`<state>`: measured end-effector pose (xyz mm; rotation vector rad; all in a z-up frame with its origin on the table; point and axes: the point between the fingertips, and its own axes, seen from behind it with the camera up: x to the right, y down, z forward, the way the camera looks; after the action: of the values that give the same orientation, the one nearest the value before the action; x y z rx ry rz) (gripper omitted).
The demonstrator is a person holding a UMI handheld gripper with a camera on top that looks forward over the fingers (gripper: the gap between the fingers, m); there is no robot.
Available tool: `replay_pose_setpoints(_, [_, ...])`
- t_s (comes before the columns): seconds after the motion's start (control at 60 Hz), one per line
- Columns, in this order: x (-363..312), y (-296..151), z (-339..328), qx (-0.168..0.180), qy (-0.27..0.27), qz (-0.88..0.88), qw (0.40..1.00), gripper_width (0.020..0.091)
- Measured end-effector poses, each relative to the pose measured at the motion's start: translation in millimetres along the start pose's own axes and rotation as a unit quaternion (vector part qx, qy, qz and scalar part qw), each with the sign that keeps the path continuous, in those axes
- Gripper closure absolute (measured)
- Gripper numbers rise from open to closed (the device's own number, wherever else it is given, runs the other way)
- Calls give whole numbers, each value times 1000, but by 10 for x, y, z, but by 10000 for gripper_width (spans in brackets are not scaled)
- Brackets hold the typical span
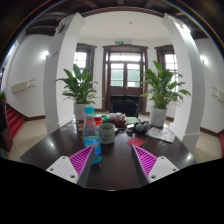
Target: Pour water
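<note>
While gripper [113, 161] open, bottle [91, 130] and cup [107, 132] ahead, plants [78, 86] beyond.

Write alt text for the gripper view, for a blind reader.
An open claw with two pink pads hovers over a dark round table, empty. Just ahead stand a clear plastic water bottle with a blue label and a grey-green cup; two leafy potted plants flank a doorway beyond.

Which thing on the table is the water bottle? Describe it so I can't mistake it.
Start at the dark round table in front of the two potted plants. The bottle stands just ahead of the open claw, slightly left of the gap between the fingers, with a grey cup right beside it. It is the tall, clear blue thing with a red band, taller than everything near it.
</note>
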<state>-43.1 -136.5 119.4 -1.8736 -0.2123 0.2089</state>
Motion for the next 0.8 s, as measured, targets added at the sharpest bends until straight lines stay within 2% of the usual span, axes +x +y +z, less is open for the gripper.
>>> replay_pose_setpoints(0.067, [-138, 81, 62, -4, -19, 8, 1000, 364])
replay_pose_setpoints(0.183, [-473, 304, 358, -3, -12, 19, 1000, 359])
replay_pose_setpoints(0.283, [-697, 448, 591, -16, -16, 23, 999, 359])
replay_pose_setpoints(0.4, [-804, 402, 913, -13, -11, 17, 1000, 359])
replay_pose_setpoints(0.667, [-789, 130, 1496, 17, 9, 33, 999, 364])
replay_pose_setpoints(0.75, [-766, 151, 1613, 17, 21, 31, 999, 414])
replay_pose_setpoints(0.783, [-724, 157, 1637, 20, 31, 23, 999, 550])
replay_pose_setpoints(0.8, [-727, 139, 1634, 24, 30, 20, 999, 552])
